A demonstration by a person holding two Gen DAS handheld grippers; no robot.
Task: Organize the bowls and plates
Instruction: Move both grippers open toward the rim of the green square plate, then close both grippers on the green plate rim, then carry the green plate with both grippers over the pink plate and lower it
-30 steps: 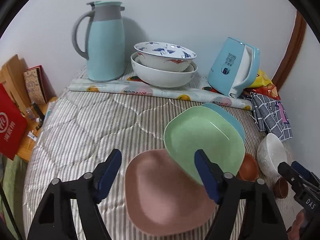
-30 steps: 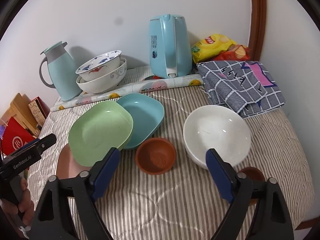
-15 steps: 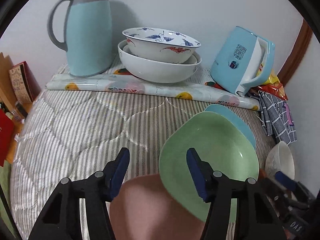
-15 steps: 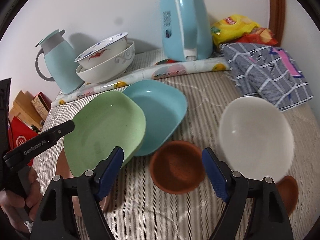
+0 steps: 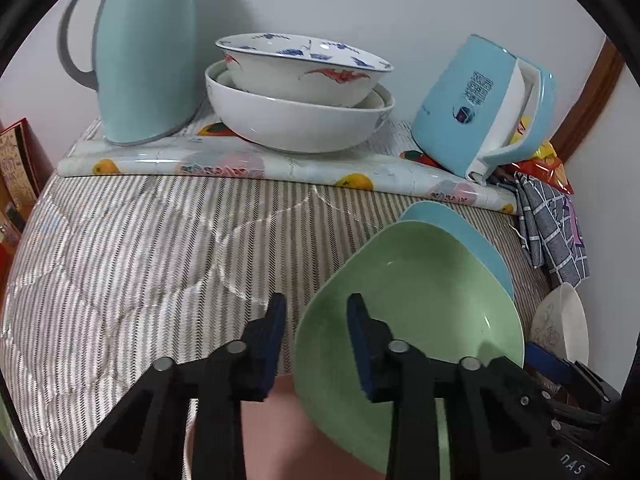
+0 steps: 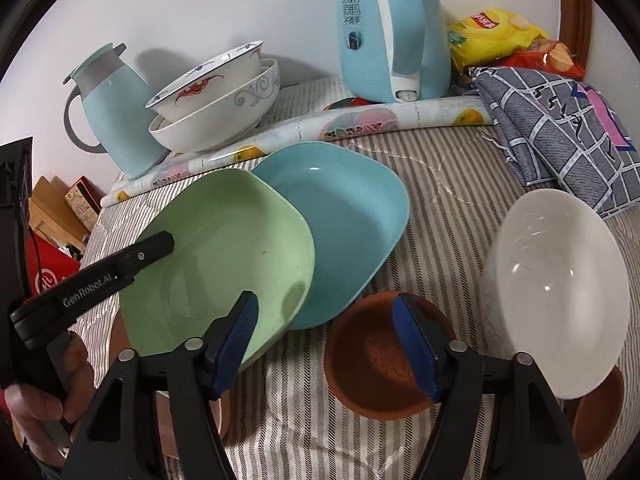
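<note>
Left hand-held gripper (image 5: 316,332) jaws have just been closing, straddling the green plate's (image 5: 416,304) near rim, pads not pressing yet. Right hand-held gripper (image 6: 326,344) open, also closing, over the empty brown bowl (image 6: 376,376) right of the green plate. Blue plate (image 6: 344,224) behind, partly under it. Empty white bowl (image 6: 560,292) farther right.

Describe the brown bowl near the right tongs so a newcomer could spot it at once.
Start at the tall blue kettle by the wall and come forward across the striped quilt. Between the blue plate and the large white bowl sits the brown bowl. It is small, round and terracotta, unlike its pale neighbours.
</note>
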